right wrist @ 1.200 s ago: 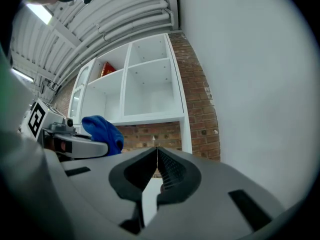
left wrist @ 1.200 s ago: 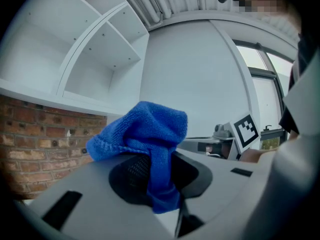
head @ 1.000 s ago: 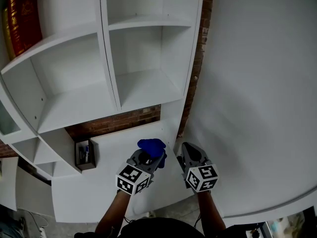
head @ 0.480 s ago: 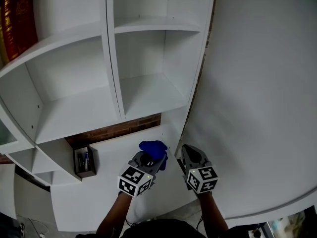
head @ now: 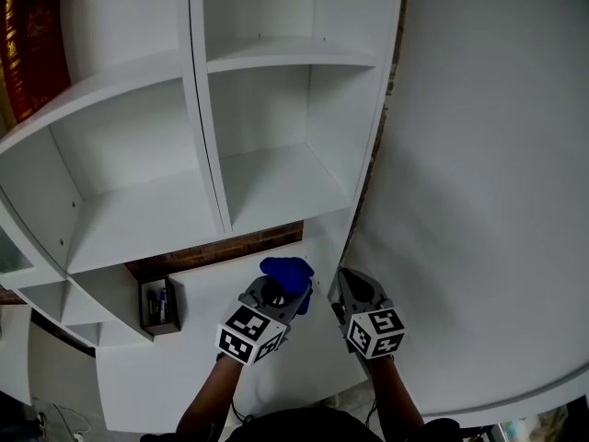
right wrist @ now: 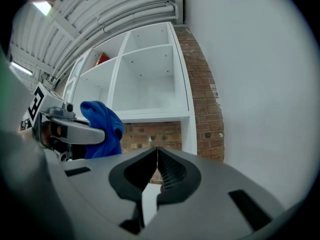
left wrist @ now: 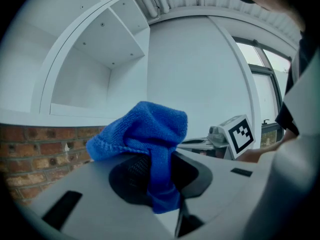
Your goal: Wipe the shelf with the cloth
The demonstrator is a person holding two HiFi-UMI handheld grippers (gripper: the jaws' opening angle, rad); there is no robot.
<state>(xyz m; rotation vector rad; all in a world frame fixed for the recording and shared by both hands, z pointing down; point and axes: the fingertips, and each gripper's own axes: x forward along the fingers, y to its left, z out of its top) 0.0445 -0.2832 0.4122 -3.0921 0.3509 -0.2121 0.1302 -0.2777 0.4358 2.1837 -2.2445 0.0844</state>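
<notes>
Below shelf point(head: 276, 187), left tool point(head: 279, 291) clamps blue cloth point(head: 287, 272); right tool point(right wrist: 157, 159) closed, prob. empty.

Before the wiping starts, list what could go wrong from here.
The left hand-held gripper pinches only a narrow fold of the blue cloth; most of it bunches loose above, so pressing on the shelf may tug it free. The right hand-held gripper, shut and empty, sits close beside the left and could bump it. The red book could get nudged.
</notes>
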